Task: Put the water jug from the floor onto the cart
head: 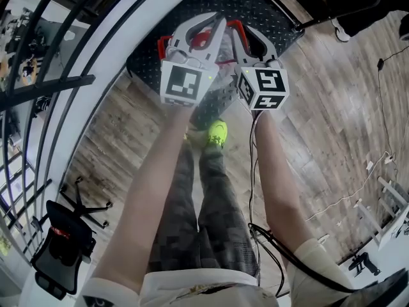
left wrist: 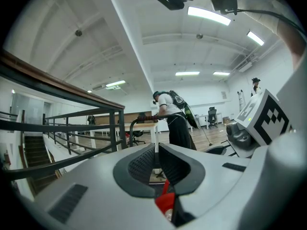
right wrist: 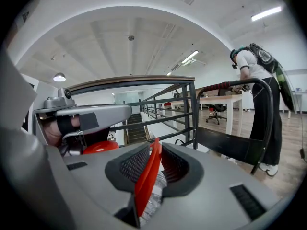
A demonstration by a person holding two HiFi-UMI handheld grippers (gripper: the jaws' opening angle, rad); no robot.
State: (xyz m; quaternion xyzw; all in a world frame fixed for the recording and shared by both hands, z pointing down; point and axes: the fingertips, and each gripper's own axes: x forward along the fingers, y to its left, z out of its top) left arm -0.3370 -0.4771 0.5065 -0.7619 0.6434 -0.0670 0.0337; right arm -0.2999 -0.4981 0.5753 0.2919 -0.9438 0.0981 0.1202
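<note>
Right fingers [right wrist: 125,169] grip red handle [right wrist: 146,181] over black cart deck [head: 255,5]; wooden floor [head: 319,107].

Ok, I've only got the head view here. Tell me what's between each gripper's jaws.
Observer: The right gripper is shut on the jug's red handle, which runs edge-on between its pads.
Operator: Now the left one.
Observer: The left gripper is shut too. A bit of the same red handle shows low between its jaws.
Operator: Say what's ahead of them.
Observer: A person stands at the cart's push bar, just beyond the grippers.
</note>
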